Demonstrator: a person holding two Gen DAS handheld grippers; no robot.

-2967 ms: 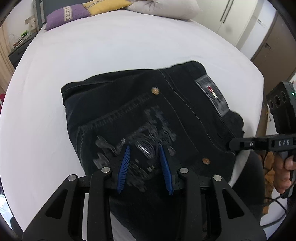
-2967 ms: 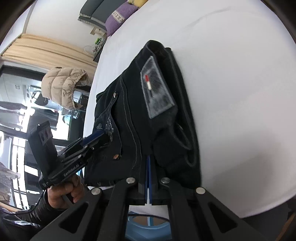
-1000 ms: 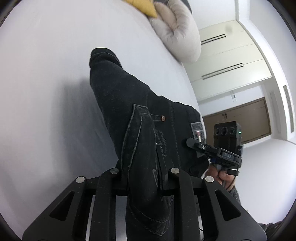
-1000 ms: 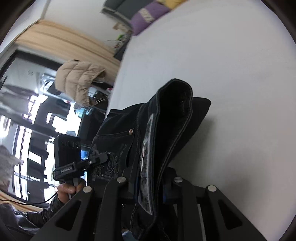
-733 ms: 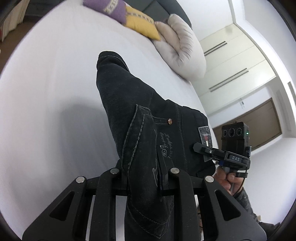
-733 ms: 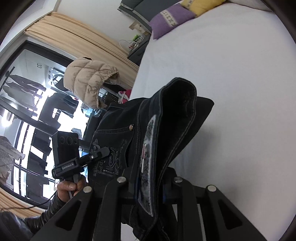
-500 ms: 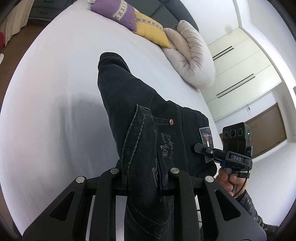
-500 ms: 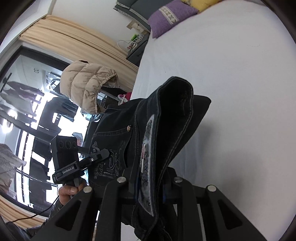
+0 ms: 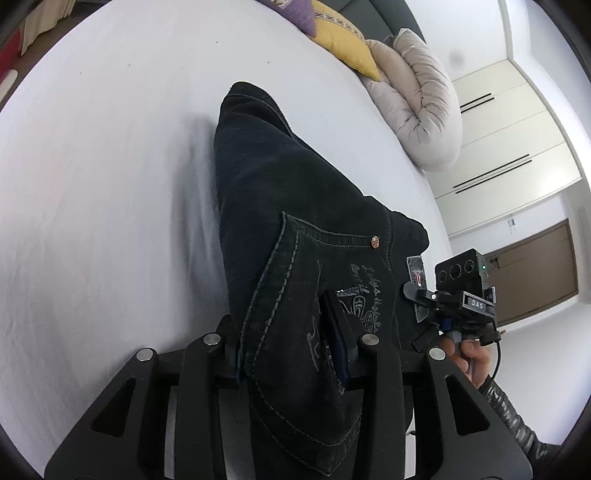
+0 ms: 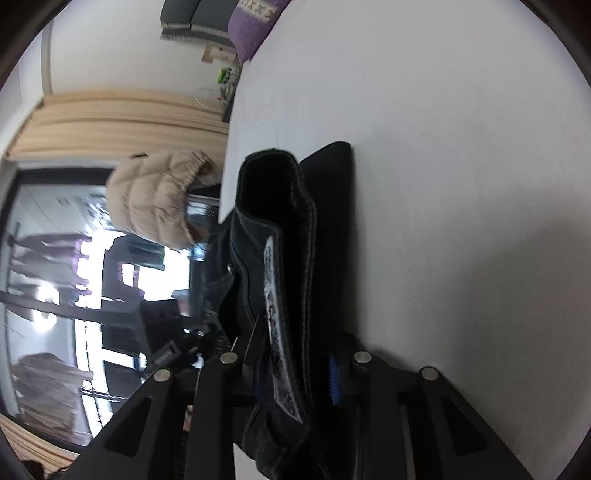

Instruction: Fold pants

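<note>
The folded black jeans (image 9: pixel 288 229) hang between both grippers above the white bed (image 9: pixel 92 184). My left gripper (image 9: pixel 291 350) is shut on the pocket side of the bundle, with the stitched pocket and a rivet in front of it. My right gripper (image 10: pixel 295 365) is shut on the waistband side of the jeans (image 10: pixel 291 236), where the grey label shows. The right gripper also shows in the left wrist view (image 9: pixel 424 299), clamped at the label edge. The far end of the bundle droops toward the sheet.
A purple pillow (image 9: pixel 291 11), a yellow pillow (image 9: pixel 343 33) and a rolled beige duvet (image 9: pixel 417 103) lie at the head of the bed. White wardrobes and a brown door (image 9: pixel 535 273) stand beyond. A beige puffer jacket (image 10: pixel 159 199) hangs by the window.
Three seconds ago the jeans lay flat and folded on the bed with my left gripper open over them. Now both grippers hold the bundle lifted, and over the last second it has swung further over the bed.
</note>
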